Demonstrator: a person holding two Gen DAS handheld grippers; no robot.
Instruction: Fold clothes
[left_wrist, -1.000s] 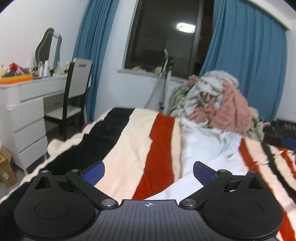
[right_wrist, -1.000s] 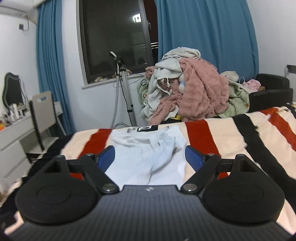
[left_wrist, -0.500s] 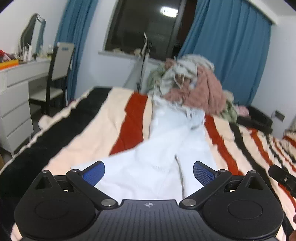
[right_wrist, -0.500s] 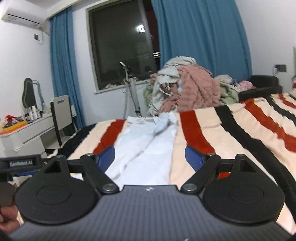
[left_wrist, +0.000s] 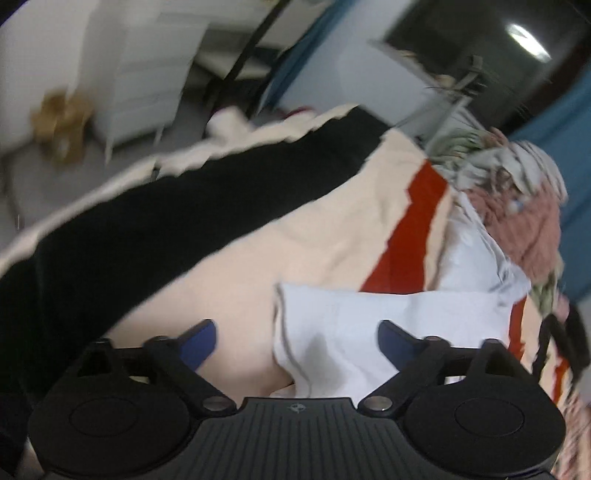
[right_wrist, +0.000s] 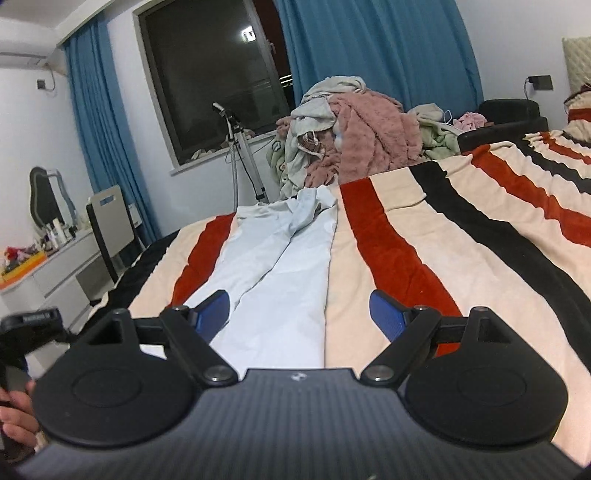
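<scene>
Flat, pale blue trousers (right_wrist: 280, 266), legs apparently together

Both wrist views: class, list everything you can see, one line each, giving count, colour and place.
trousers: one pair, pale blue, laid out lengthwise on the blanket
blanket: one, cream with red and black stripes, covering the bed
clothes pile: one heap, pink, grey and green, at the far end of the bed
curtains: two, blue, either side of the dark window
chair: one, black and grey, by the white dresser
dresser: one, white, far left
left gripper: open, above a trouser hem
right gripper: open, above the trouser legs
hand: one, lower left edge
</scene>
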